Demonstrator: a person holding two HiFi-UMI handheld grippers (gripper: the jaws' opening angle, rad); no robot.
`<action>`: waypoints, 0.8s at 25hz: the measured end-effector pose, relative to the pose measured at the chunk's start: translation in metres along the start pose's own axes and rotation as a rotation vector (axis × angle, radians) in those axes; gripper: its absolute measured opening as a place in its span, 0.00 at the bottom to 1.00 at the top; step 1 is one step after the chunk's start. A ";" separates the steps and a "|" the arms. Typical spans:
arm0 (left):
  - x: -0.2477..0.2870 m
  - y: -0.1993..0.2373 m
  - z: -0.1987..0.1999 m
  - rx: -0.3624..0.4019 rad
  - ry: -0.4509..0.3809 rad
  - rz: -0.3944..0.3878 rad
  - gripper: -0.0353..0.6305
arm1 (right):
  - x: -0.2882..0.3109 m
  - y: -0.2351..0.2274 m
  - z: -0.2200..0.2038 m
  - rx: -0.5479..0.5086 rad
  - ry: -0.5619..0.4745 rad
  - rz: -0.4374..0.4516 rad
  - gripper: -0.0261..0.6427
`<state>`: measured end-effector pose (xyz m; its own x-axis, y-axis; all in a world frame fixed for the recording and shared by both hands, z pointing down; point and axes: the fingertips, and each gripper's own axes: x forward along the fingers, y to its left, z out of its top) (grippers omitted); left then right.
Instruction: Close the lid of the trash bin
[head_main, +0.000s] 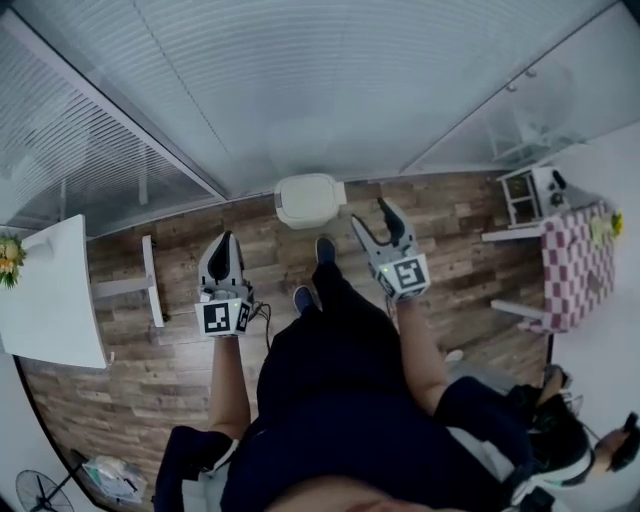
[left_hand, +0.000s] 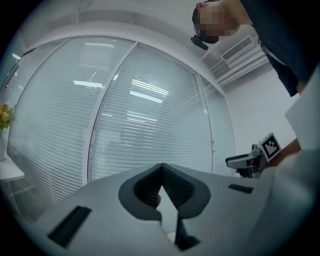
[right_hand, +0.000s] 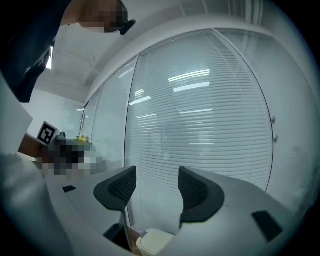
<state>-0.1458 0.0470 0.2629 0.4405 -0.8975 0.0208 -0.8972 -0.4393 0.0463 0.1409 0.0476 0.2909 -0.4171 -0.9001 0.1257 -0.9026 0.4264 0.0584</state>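
Observation:
A white trash bin (head_main: 309, 199) stands on the wooden floor against the glass wall, its lid lying flat on top. It also shows low between the jaws as the bin (right_hand: 156, 242) in the right gripper view. My left gripper (head_main: 222, 249) hangs to the bin's left, above the floor, jaws pressed together with nothing in them; the left gripper (left_hand: 161, 192) points up at the blinds. My right gripper (head_main: 379, 223) is to the bin's right, open and empty; the right gripper (right_hand: 152, 186) faces the glass wall.
A white table (head_main: 50, 290) with flowers (head_main: 10, 256) stands at the left, a white bracket (head_main: 150, 280) beside it. At the right are a checkered cloth table (head_main: 577, 268) and a small rack (head_main: 524, 195). My shoes (head_main: 324, 250) stand just before the bin. Another person (head_main: 560, 440) sits at lower right.

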 end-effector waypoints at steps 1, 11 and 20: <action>-0.002 -0.002 0.004 0.000 -0.005 -0.007 0.06 | -0.007 0.000 0.009 -0.013 -0.020 -0.010 0.42; -0.022 -0.013 0.011 -0.020 -0.014 -0.024 0.06 | -0.050 0.013 0.053 -0.015 -0.094 -0.041 0.42; -0.025 -0.023 0.015 0.001 -0.020 -0.018 0.06 | -0.067 0.013 0.049 0.012 -0.108 -0.039 0.34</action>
<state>-0.1368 0.0787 0.2466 0.4557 -0.8901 -0.0002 -0.8892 -0.4552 0.0459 0.1514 0.1088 0.2349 -0.3901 -0.9206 0.0164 -0.9193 0.3905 0.0489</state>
